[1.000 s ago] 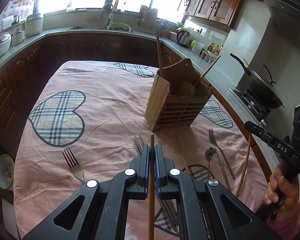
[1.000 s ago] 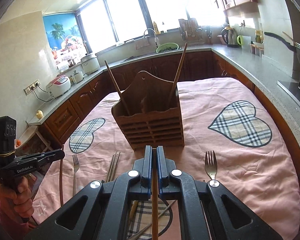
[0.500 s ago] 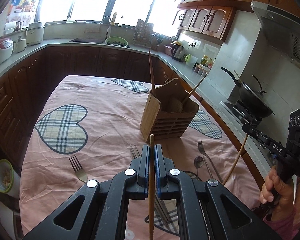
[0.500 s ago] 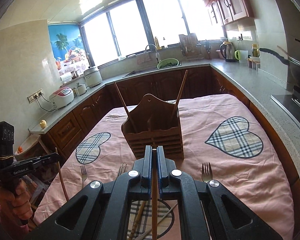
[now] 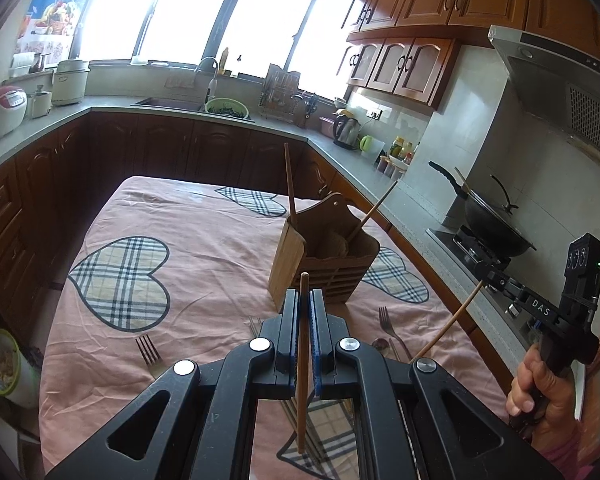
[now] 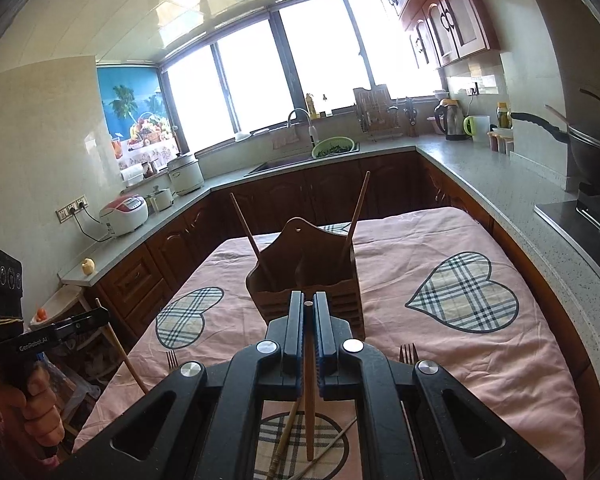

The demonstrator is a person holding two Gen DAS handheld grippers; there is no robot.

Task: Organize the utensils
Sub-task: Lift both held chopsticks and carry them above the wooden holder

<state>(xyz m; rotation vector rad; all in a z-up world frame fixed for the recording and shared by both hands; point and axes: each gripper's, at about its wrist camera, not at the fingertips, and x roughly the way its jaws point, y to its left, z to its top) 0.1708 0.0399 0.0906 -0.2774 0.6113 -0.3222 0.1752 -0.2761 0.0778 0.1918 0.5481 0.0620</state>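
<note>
A slatted wooden utensil holder (image 5: 324,256) (image 6: 306,280) stands on the pink table with two chopsticks leaning out of it, one at each side. My left gripper (image 5: 304,300) is shut on a brown chopstick (image 5: 302,360) that hangs upright between its pads, in front of the holder. My right gripper (image 6: 308,300) is likewise shut on a second chopstick (image 6: 309,396), just before the holder's front. Each gripper also shows from the side in the other view, the right gripper (image 5: 484,276) with its pale chopstick (image 5: 448,322) slanting down, the left gripper (image 6: 100,314) at the far left.
Forks (image 5: 148,350) (image 5: 386,318) (image 6: 408,354), a spoon (image 5: 380,344) and loose chopsticks (image 6: 284,440) lie on the heart-patterned cloth (image 5: 180,248) near me. Dark cabinets and a grey counter (image 6: 500,176) ring the table. A wok (image 5: 496,228) sits on the stove at right.
Both grippers have risen with their chopsticks, still shut. The holder and the tabletop now sit lower in both views, and more of the windows and ceiling shows.
</note>
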